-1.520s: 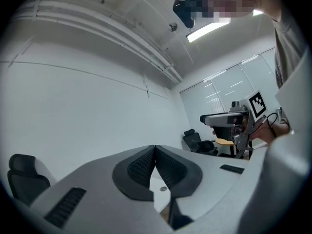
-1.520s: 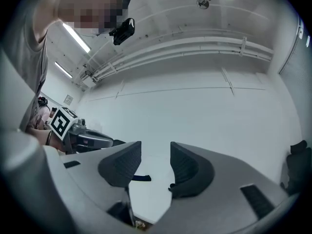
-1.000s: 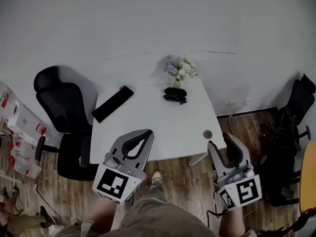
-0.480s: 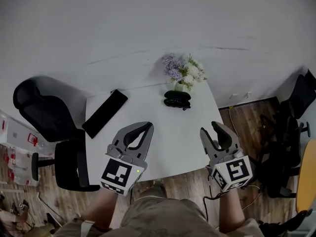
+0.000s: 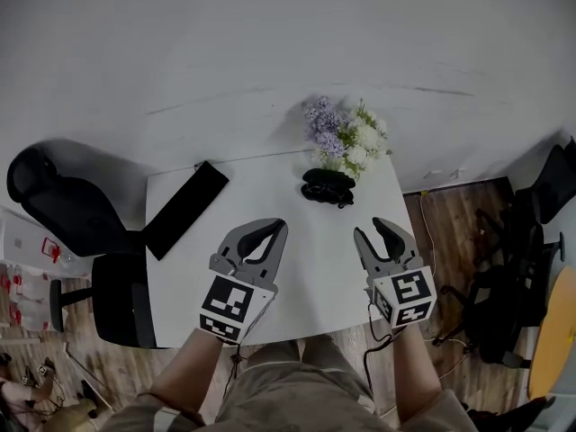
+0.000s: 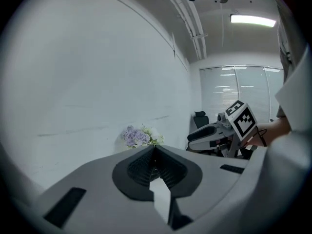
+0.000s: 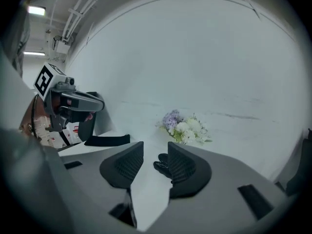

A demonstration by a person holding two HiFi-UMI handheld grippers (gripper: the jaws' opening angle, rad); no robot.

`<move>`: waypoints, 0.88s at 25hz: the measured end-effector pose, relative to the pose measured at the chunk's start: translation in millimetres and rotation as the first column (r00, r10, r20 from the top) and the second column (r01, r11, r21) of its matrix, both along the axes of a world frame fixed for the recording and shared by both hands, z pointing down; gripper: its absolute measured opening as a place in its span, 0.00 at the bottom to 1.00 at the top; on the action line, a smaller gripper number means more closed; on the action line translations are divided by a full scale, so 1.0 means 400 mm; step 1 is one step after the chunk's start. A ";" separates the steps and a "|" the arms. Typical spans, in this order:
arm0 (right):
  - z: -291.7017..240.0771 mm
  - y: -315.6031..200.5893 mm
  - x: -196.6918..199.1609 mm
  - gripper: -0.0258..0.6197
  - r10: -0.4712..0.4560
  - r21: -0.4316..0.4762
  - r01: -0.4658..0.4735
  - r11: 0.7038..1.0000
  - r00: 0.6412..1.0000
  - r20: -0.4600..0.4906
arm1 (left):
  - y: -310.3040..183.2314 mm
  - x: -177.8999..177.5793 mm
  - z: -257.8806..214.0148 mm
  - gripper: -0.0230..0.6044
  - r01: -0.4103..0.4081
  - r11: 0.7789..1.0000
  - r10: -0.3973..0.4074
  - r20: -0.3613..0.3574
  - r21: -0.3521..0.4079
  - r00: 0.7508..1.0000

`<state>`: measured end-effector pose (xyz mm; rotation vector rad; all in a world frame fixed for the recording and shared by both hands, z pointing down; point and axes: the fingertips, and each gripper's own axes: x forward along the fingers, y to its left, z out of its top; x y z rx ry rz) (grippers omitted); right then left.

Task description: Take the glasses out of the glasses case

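Observation:
A small black glasses case [image 5: 327, 185] lies near the far edge of the white table [image 5: 310, 241], just in front of a vase of flowers [image 5: 346, 138]; it is too small to tell whether it is open or whether glasses show. My left gripper [image 5: 277, 228] hovers over the table's near middle, jaws shut and empty, tips meeting [image 6: 153, 147]. Over the near right stands my right gripper [image 5: 373, 232], open with nothing between its jaws. In the right gripper view the case [image 7: 162, 164] lies beyond the gap [image 7: 156, 167], well short of contact.
A long flat black object [image 5: 184, 210] lies at the table's left side. A black office chair [image 5: 63, 210] stands left of the table, and more dark chairs [image 5: 531, 232] at the right. A white wall runs behind the table.
Both grippers have come forward from the table's near edge to over the tabletop, towards the case. The head view has closed in on the table.

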<state>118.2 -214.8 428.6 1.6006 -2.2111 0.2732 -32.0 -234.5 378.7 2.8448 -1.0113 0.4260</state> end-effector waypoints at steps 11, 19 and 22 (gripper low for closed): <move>0.279 -0.256 -0.008 0.30 -0.184 -0.180 0.164 0.970 0.978 -0.101 | -0.125 0.066 0.180 0.06 0.054 0.993 -0.049 0.051 -0.105 0.998; 0.528 -0.356 0.005 0.28 -0.238 -0.339 0.173 0.925 0.958 -0.159 | -0.186 0.074 0.298 0.06 0.112 0.979 -0.099 0.084 -0.167 0.992; 0.578 -0.385 0.008 0.27 -0.235 -0.368 0.165 0.915 0.959 -0.155 | -0.199 0.070 0.336 0.06 0.129 0.972 -0.113 0.093 -0.195 0.989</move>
